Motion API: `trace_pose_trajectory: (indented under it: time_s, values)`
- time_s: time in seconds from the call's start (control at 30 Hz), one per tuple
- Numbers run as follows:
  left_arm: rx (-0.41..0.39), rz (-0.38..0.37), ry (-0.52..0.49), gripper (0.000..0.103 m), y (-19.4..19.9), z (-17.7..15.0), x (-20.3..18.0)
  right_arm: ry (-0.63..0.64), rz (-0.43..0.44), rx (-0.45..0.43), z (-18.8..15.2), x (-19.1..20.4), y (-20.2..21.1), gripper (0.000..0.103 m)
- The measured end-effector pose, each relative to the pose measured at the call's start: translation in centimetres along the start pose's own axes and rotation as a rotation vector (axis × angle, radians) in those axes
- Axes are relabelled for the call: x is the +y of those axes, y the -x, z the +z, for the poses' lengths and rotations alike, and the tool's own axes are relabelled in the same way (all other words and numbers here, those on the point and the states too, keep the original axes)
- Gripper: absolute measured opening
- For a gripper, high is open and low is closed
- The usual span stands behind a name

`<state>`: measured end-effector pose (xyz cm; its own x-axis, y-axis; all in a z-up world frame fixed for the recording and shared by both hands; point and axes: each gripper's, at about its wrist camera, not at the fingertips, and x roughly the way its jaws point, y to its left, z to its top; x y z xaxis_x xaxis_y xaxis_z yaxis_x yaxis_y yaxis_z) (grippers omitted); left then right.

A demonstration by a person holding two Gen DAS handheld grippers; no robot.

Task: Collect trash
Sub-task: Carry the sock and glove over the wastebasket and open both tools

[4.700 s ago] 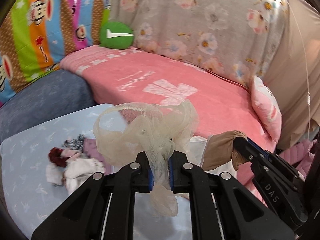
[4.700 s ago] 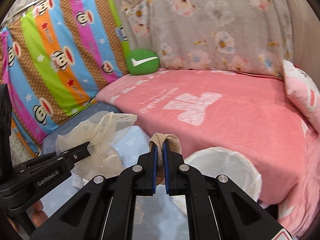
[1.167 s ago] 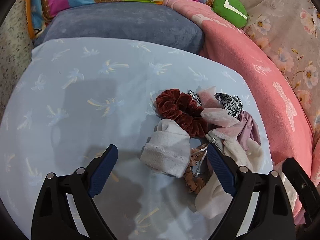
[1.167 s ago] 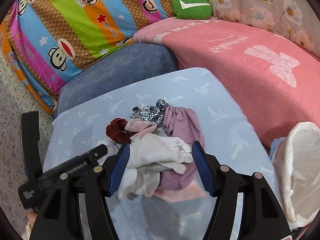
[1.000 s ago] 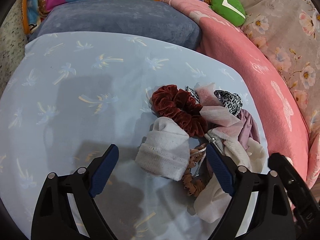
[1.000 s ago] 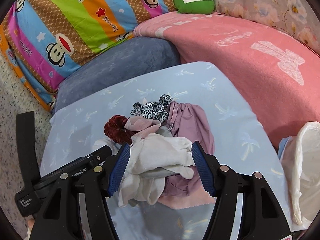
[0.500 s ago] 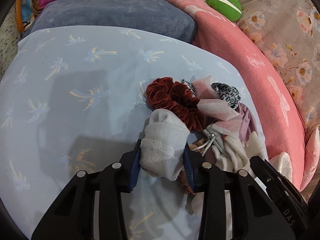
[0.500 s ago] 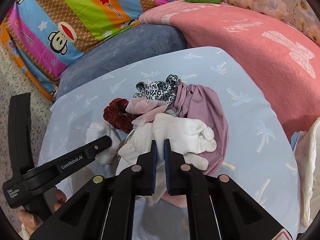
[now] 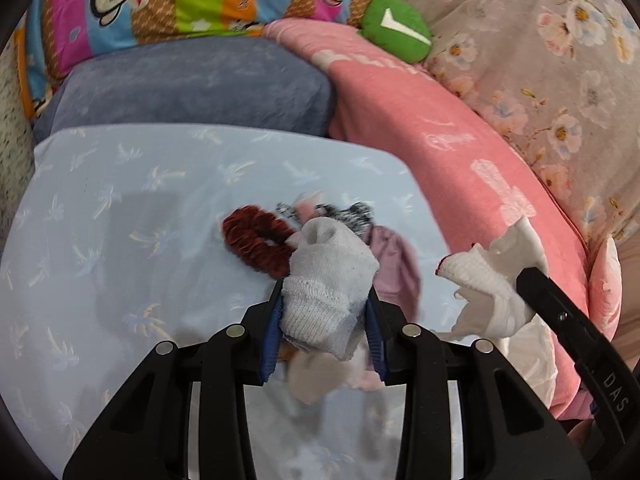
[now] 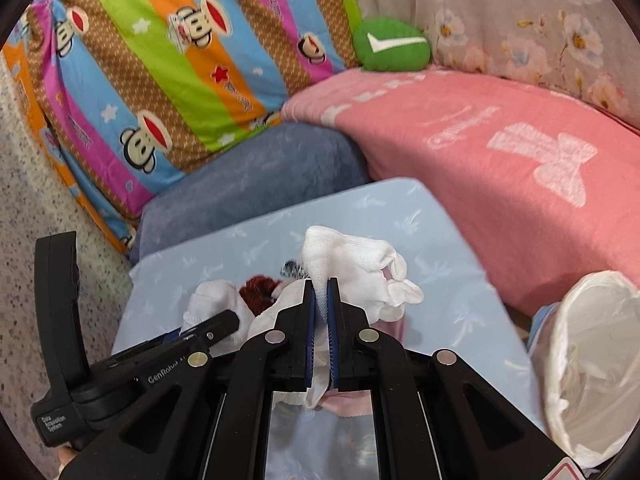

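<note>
My left gripper [image 9: 323, 312] is shut on a rolled grey-white sock [image 9: 328, 276] and holds it above the light blue table [image 9: 120, 208]. My right gripper [image 10: 321, 308] is shut on a white sock [image 10: 352, 268], also lifted; that sock shows in the left wrist view [image 9: 488, 284] too. Below them lie a dark red scrunchie [image 9: 256, 236], a leopard-print scrunchie [image 9: 356, 212] and a mauve cloth [image 9: 394, 260]. A white-lined trash bin [image 10: 592, 360] stands at the right of the table.
A grey-blue cushion [image 9: 192, 88] lies behind the table. A pink blanket [image 10: 500, 152] covers the seat at the right, with a green pillow [image 10: 390, 46] and a striped monkey-print cloth [image 10: 160, 60] behind. Speckled floor [image 10: 36, 184] is at the left.
Both grippers have risen from the pile, each lifting its sock off the table. Before that, both closed from open onto the socks.
</note>
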<state>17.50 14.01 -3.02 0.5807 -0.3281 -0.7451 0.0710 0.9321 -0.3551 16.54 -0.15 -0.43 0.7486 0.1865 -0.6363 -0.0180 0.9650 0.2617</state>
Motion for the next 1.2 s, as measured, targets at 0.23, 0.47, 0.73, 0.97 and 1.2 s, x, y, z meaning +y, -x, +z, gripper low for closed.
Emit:
trace_pose_trajectory:
  time_s: [0.23,0.47,0.73,0.97,1.2]
  values:
    - [-0.058,-0.046,-0.124,0.035,2.7,-0.2,-6.6,-0.048,-0.050,-0.117,1.4,-4.1,6.7,0.006]
    - [-0.078,-0.104,-0.257,0.035,3.9,-1.6,-13.6,-0.122,-0.120,-0.200,1.2,-10.0,12.5,0.006]
    - [-0.070,-0.164,-0.389,0.035,3.9,-4.0,-21.4,-0.208,-0.208,-0.255,-0.3,-16.7,17.5,0.006]
    - [-0.051,-0.211,-0.481,0.035,3.4,-6.2,-26.2,-0.271,-0.269,-0.271,-2.1,-21.5,20.2,0.006]
    - [-0.020,-0.245,-0.545,0.035,2.7,-7.5,-29.4,-0.315,-0.303,-0.274,-3.1,-24.2,21.1,0.006]
